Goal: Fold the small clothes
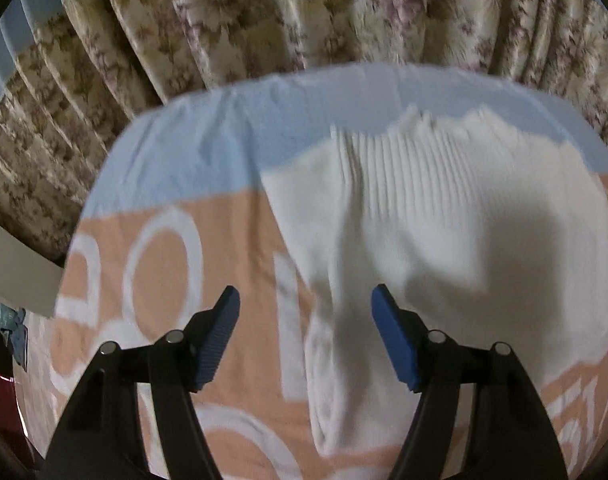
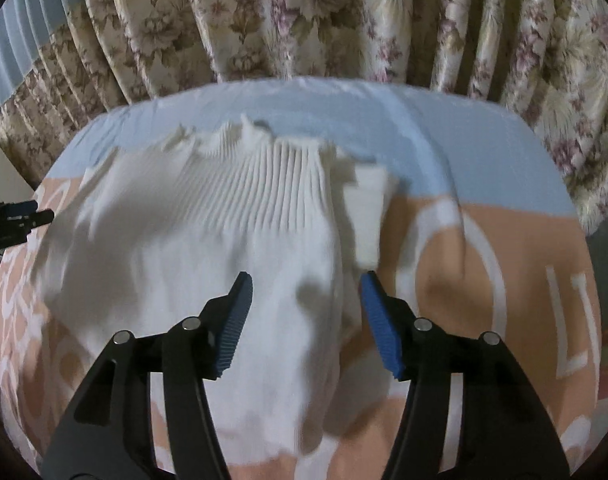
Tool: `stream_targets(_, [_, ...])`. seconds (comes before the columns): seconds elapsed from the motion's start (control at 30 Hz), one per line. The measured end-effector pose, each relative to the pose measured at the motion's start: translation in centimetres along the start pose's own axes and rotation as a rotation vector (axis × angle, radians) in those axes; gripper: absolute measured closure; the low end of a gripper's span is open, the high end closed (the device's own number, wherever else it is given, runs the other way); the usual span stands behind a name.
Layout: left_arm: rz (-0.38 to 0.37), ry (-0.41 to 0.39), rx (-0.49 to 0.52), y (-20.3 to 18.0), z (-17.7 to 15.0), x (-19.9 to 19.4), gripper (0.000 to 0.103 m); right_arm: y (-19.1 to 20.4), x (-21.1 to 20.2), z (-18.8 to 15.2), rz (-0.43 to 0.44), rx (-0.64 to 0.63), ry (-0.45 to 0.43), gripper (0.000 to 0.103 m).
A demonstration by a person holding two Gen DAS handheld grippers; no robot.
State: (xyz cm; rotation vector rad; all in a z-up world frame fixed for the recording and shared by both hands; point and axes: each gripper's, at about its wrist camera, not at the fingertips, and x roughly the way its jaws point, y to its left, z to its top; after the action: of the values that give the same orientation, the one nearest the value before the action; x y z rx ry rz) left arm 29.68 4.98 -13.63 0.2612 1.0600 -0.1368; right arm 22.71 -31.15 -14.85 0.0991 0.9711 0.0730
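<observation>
A small white garment (image 1: 443, 216) with a ribbed band along its far edge lies spread on the cloth-covered table. In the left wrist view my left gripper (image 1: 305, 294) hovers open over the garment's left edge, with nothing between its blue pads. In the right wrist view the same garment (image 2: 208, 220) fills the middle, and my right gripper (image 2: 305, 280) stands open above its right side, pads apart from the fabric. The tip of the left gripper (image 2: 16, 216) shows at that view's left edge.
The table is covered by a peach and pale blue cloth (image 1: 208, 152) with large white letters. Flowered curtains (image 2: 343, 20) hang close behind the far edge. A pale board (image 1: 20, 272) leans at the left.
</observation>
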Motion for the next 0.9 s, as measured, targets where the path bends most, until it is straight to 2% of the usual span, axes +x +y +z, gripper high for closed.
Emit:
stream_targets(0.07, [-0.018,0.028,-0.011,-0.1,-1.6,0.5,0.038,-0.1,0.1,-1.0,-0.002,0.003,0.018,0.045])
stream_targets(0.1, [-0.026,0.039,-0.016,-0.1,-2.2,0.7,0.049,-0.1,0.1,-1.3,-0.003,0.009,0.022,0.045])
stream_targets(0.13, [-0.045,0.058,-0.022,-0.3,-2.7,0.9,0.054,-0.2,0.1,-1.6,-0.002,0.018,0.025,0.047])
stream_targets(0.2, [-0.066,0.068,-0.031,-0.4,-3.3,1.1,0.072,-0.2,0.2,-2.1,0.009,0.033,0.033,0.06])
stream_targets(0.27, [-0.075,0.065,-0.036,-0.7,-3.6,0.9,0.081,-0.3,0.3,-2.3,0.012,0.042,0.038,0.086])
stream_targets(0.3, [-0.072,0.063,-0.034,-0.7,-3.6,0.9,0.085,-0.3,0.2,-2.4,0.011,0.048,0.03,0.093])
stream_targets(0.37, [-0.066,0.06,-0.029,-1.0,-3.8,0.5,0.09,-0.1,-0.3,-2.5,0.018,0.055,0.006,0.093])
stream_targets(0.5, [-0.065,0.059,-0.053,-0.4,-4.3,0.1,0.092,0.1,-1.2,-3.0,-0.021,0.027,-0.01,0.094])
stream_targets(0.63, [-0.079,0.07,-0.078,0.3,-5.0,0.5,0.091,-0.6,0.0,-3.6,-0.054,0.023,0.023,0.094])
stream_targets(0.77, [-0.06,0.062,-0.067,0.2,-5.0,0.2,0.088,-0.2,0.8,-3.7,-0.093,-0.003,0.034,0.092])
stream_targets(0.9, [-0.02,0.028,-0.073,0.6,-4.7,-1.0,0.065,0.5,-0.4,-3.4,-0.082,-0.033,0.002,0.084])
